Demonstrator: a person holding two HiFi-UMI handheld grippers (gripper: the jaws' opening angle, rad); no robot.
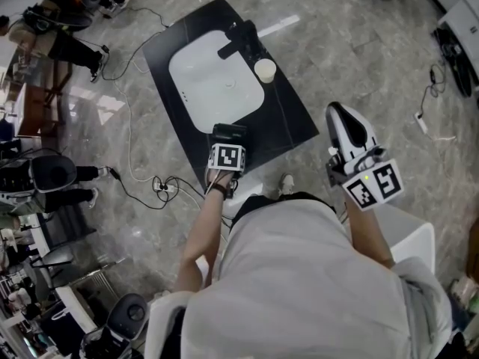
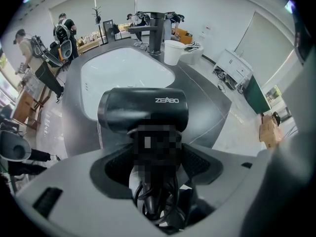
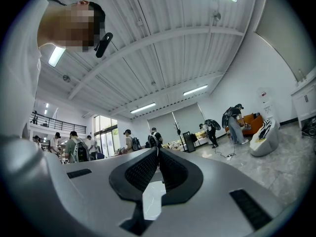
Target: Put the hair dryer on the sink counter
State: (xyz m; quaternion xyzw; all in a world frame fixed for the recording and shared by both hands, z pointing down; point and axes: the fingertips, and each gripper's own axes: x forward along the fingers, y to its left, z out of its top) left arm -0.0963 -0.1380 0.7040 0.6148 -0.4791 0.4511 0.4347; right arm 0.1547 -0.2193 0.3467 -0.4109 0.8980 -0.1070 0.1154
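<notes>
My left gripper (image 1: 228,137) is shut on the handle of a black hair dryer (image 2: 143,110), whose barrel lies crosswise just past the jaws. In the head view the hair dryer (image 1: 228,132) hangs over the near edge of the dark sink counter (image 1: 292,114), beside the white basin (image 1: 213,81). The left gripper (image 2: 157,152) holds the handle with the coiled cord bunched between the pads. My right gripper (image 1: 346,126) is raised off to the right of the counter, pointing up and away. In the right gripper view the right gripper (image 3: 158,164) is shut with nothing between its pads.
A black faucet (image 1: 239,40) and a white cup (image 1: 265,69) stand at the basin's far side; the same faucet (image 2: 155,31) and cup (image 2: 172,52) show in the left gripper view. Cables and a power strip (image 1: 161,187) lie on the marble floor left of me. People stand in the background.
</notes>
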